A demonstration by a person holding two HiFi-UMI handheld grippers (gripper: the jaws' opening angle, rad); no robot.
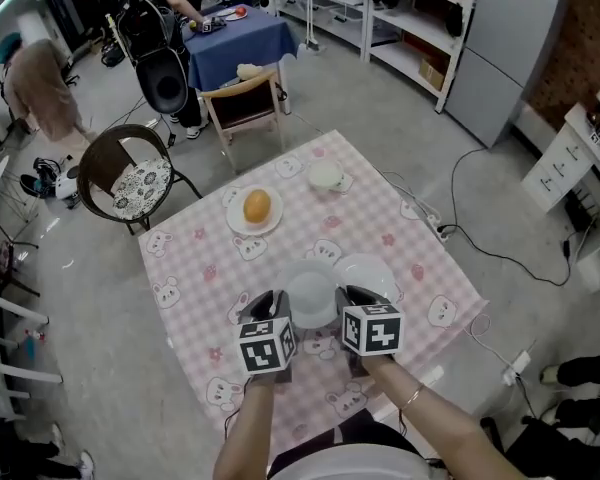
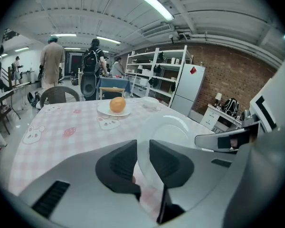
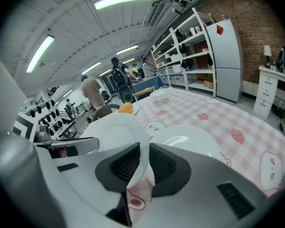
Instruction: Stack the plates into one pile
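A white plate [image 1: 312, 298] hangs just above the pink checked tablecloth [image 1: 190, 258], held on both sides. My left gripper [image 1: 270, 303] is shut on its left rim and my right gripper [image 1: 355, 298] on its right rim. In the left gripper view the plate's [image 2: 164, 132] rim sits pinched between the dark pads [image 2: 118, 167]. The right gripper view shows the same plate [image 3: 116, 132] clamped at its edge. A second empty white plate [image 1: 368, 273] lies flat on the table just right of the held one, also seen as the plate [image 3: 192, 137] beyond my right jaws.
A plate with an orange [image 1: 256, 208] stands mid-table, and a small white bowl [image 1: 326, 175] at the far side. Chairs [image 1: 130, 173] stand beyond the table's far edge, with people [image 1: 40, 83] and a blue-covered table [image 1: 235, 38] behind. Cables [image 1: 480, 243] run over the floor at right.
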